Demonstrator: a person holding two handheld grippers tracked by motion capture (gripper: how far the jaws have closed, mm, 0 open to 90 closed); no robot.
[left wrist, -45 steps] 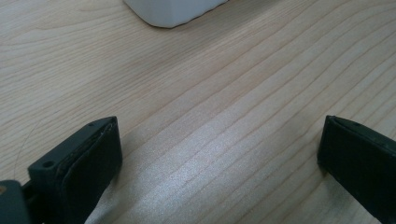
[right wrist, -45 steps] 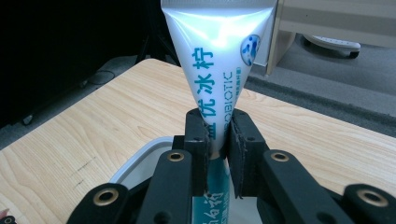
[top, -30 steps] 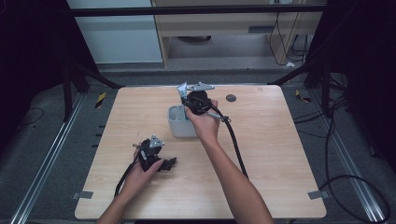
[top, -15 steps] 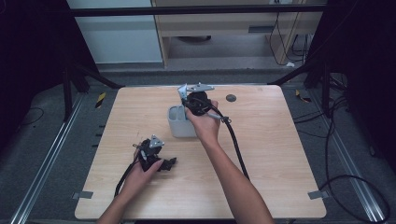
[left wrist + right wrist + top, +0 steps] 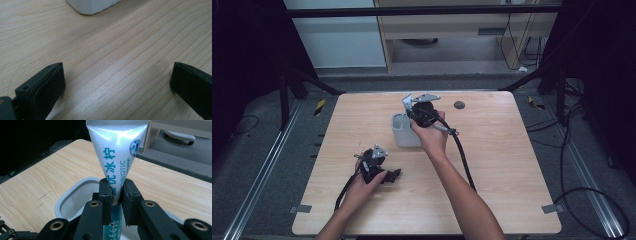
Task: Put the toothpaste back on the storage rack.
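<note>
A toothpaste tube [image 5: 117, 152], silvery white with blue Chinese lettering and part of a word ending in "OBIOTIC", is pinched across its middle by the fingers [image 5: 106, 195] of the right gripper [image 5: 116, 197]. In the right gripper view the tube stands roughly upright, its wide flat crimped end at the top and its teal lower part running down between the gripper's black arms. The two fingers press against the tube from either side, squeezing it narrow at that spot.

Directly below the tube sits a grey cup-like container [image 5: 75, 192] with a rounded rectangular rim and an open mouth. The tube's lower end is hidden behind the gripper, so whether it reaches inside the container cannot be told.

In the high view the container [image 5: 402, 132] stands near the middle of the light wooden worktop [image 5: 512, 165], and the right gripper [image 5: 419, 110] is held just over its far right edge by the person's right hand [image 5: 432, 137], a black cable [image 5: 464, 160] trailing back along the forearm.

The left gripper [image 5: 377, 162] rests low over the worktop nearer the person, well apart from the container. In the left gripper view its fingers [image 5: 47, 82] are spread wide over bare wood, holding nothing, with the base of the container [image 5: 92, 5] at the top edge.

A small dark round object [image 5: 459, 105] lies on the worktop's far side.
</note>
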